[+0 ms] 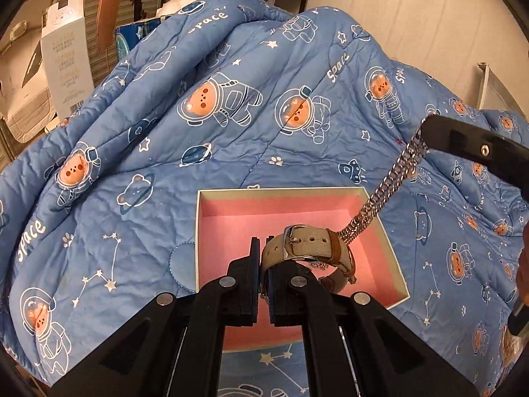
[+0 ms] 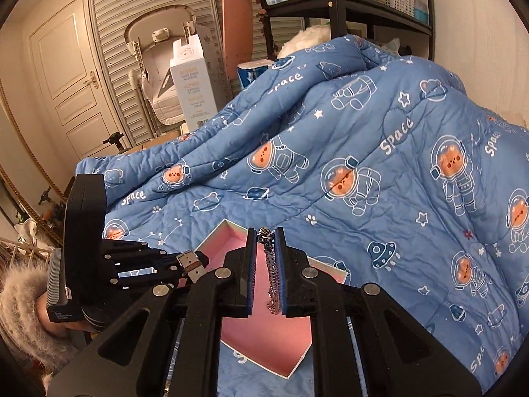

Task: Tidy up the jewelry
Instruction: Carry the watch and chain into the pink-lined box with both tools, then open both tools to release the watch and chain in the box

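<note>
Now both loads hang over the pink box: left gripper clamps the watch, right gripper pinches the chain; next, lower and release

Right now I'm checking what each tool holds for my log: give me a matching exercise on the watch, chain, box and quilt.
Things:
1. watch
2. chain
3. box
4. quilt

States:
A. pink inside, lying open
B. held in the left tongs
C. blue, with astronaut bears
D. hanging from the right tongs

Pairs: 1-B, 2-D, 3-A, 4-C
</note>
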Demonstrator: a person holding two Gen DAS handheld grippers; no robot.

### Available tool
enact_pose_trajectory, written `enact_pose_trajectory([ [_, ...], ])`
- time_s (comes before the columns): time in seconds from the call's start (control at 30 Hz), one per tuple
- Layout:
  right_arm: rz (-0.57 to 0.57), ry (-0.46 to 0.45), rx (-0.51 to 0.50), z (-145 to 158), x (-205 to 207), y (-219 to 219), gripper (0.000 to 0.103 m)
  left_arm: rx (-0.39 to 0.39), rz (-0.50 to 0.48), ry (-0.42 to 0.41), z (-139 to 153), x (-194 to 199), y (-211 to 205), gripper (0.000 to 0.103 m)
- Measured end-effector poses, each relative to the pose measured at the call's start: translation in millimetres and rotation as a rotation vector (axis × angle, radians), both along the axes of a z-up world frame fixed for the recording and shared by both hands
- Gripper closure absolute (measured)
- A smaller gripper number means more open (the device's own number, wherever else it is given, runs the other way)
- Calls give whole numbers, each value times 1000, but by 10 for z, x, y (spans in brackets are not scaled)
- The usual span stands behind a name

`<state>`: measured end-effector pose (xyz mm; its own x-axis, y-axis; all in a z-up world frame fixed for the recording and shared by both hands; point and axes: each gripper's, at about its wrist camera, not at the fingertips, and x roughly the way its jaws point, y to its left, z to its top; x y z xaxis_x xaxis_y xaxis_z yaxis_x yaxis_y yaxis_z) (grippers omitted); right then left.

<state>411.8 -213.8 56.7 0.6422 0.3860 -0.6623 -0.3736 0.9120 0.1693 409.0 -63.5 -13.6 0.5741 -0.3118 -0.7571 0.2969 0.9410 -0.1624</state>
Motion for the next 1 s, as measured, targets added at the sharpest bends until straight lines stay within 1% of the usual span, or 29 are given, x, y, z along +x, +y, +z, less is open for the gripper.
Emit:
enact_pose_trajectory([
  [0.2, -18, 65, -27, -381, 159, 3, 92, 16, 37, 77, -221, 262, -76, 99],
  [0.4, -16, 132, -35, -783, 298, 40, 92, 41, 63, 109, -383, 419, -151, 99],
  [0.57, 6, 176, -67, -1062, 366, 134, 92, 41, 100, 135, -519, 537, -185, 99],
  [0.73, 33, 201, -102, -1220, 376, 208, 91, 37, 116, 150, -629, 565, -211, 99],
  [0.87, 58, 195, -160, -1305, 354, 277, 91, 25, 131, 154, -679, 579, -202, 99],
  [1.0, 84, 184, -201, -1352, 331, 321, 90, 40, 125, 148, -652, 563, -220, 99],
])
